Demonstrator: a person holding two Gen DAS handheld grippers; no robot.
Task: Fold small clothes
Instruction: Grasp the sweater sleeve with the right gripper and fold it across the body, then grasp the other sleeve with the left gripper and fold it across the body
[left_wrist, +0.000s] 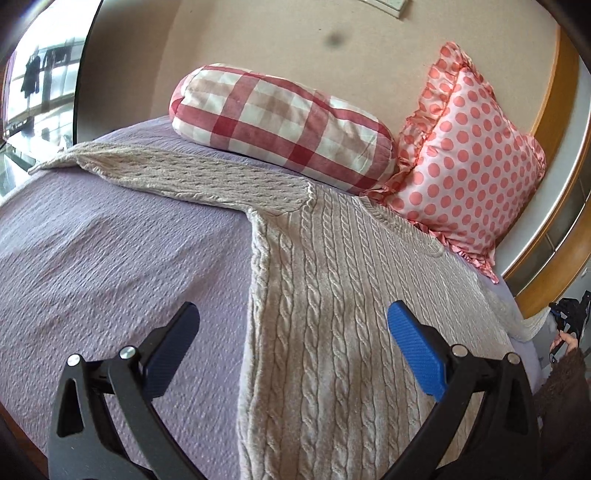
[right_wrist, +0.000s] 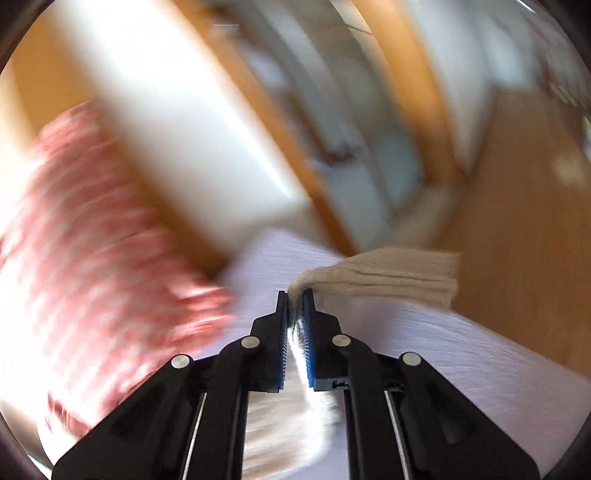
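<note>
A beige cable-knit sweater (left_wrist: 332, 295) lies flat on the lilac bedspread (left_wrist: 110, 258), one sleeve (left_wrist: 166, 170) stretched out to the far left. My left gripper (left_wrist: 291, 332) is open and empty, hovering above the sweater's left side edge. In the blurred right wrist view my right gripper (right_wrist: 295, 299) is shut on the sweater's other sleeve (right_wrist: 388, 277), whose ribbed cuff sticks out to the right of the fingertips above the bedspread (right_wrist: 461, 350). The right gripper also shows small at the far right edge of the left wrist view (left_wrist: 569, 314).
A red-checked bolster pillow (left_wrist: 280, 118) and a pink polka-dot cushion (left_wrist: 469, 162) lie at the head of the bed against the beige wall. The cushion (right_wrist: 92, 258) is close on the right gripper's left. Wooden floor (right_wrist: 517, 184) lies beyond the bed edge.
</note>
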